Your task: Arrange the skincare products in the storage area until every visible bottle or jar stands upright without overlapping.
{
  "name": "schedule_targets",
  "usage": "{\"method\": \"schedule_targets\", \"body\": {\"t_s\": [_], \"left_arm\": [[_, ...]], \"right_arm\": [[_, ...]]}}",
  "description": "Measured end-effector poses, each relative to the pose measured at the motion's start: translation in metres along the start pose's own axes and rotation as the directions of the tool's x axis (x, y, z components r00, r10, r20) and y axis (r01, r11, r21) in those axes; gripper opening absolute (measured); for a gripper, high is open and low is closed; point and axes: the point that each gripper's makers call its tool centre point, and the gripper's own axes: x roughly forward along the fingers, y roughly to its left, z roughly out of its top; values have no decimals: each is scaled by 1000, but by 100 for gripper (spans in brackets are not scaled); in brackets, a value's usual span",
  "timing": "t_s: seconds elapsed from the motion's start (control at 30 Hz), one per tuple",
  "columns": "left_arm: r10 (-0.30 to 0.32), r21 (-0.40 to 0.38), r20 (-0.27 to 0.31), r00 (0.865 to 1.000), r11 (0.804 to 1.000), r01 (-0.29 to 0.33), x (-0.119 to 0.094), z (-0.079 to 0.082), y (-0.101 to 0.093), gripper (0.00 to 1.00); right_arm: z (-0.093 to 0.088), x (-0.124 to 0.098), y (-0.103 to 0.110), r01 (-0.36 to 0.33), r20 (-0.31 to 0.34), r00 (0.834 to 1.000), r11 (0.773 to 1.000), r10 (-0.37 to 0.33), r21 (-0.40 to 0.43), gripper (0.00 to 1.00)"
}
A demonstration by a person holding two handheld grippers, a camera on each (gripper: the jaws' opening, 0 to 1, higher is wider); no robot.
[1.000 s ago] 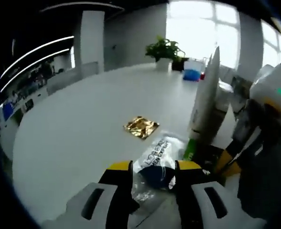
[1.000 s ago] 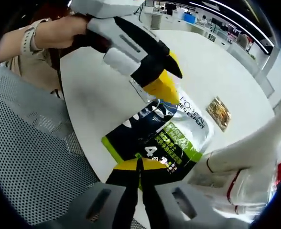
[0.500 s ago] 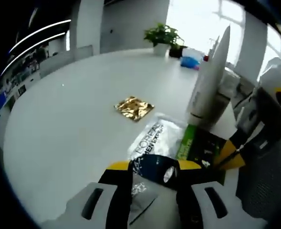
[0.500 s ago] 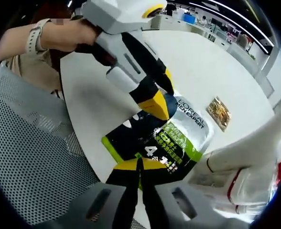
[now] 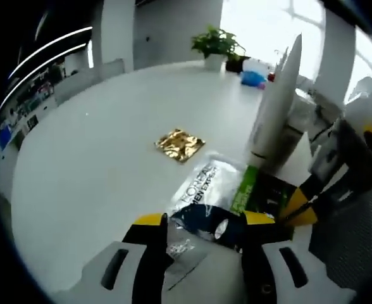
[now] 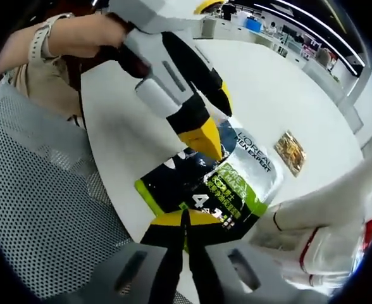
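Observation:
A flat L'Oréal pouch [image 5: 206, 196] [image 6: 221, 177], silver, dark blue and green, lies at the near edge of the white table [image 5: 85, 158]. My right gripper [image 6: 185, 218] [image 5: 298, 208] is shut on the pouch's green and black end. My left gripper [image 5: 204, 221] [image 6: 212, 120] is open, its yellow-tipped jaws straddling the pouch's dark blue end. A tall white tube [image 5: 276, 101] stands upright just behind the pouch, its base [image 6: 319, 206] beside it. Farther out a gold sachet [image 5: 179, 144] [image 6: 290, 151] lies flat.
A potted plant [image 5: 217, 47] and a blue and white container [image 5: 255, 71] stand at the table's far side. A grey mesh chair [image 6: 40, 209] sits against the near edge. A person's hand with a wristwatch [image 6: 78, 38] holds the left gripper.
My left gripper has come down over the pouch's dark blue end and its jaws have spread a little wider. The right gripper has kept its hold on the pouch.

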Motion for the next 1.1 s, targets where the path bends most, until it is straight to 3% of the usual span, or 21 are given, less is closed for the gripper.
{"method": "schedule_targets", "body": {"t_s": [0.23,0.3,0.43,0.5,0.73,0.9,1.1], "left_arm": [[18,-80,34,999,997,-16,-35,3,-14,53],[51,-86,80,995,995,-44,-45,10,-17,57],[60,-128,154,986,991,-40,-63,22,-30,62],[75,-143,126,989,988,-57,-68,17,-34,63],[102,-177,164,981,981,-73,-86,15,-46,73],[154,-193,159,975,974,-123,-98,12,-47,81],[165,-196,162,973,972,-133,-107,13,-52,86]], "right_arm": [[0,0,0,13,0,1000,999,-13,-38,2],[0,0,0,12,-2,1000,999,-12,-42,2],[0,0,0,9,-4,1000,999,-9,-53,2],[0,0,0,10,-3,1000,998,-11,-54,2],[1,-7,-4,16,5,1000,998,-15,-55,6],[16,-29,-3,9,106,994,999,-6,-31,7],[22,-64,-3,-14,216,976,1000,9,20,8]]}}
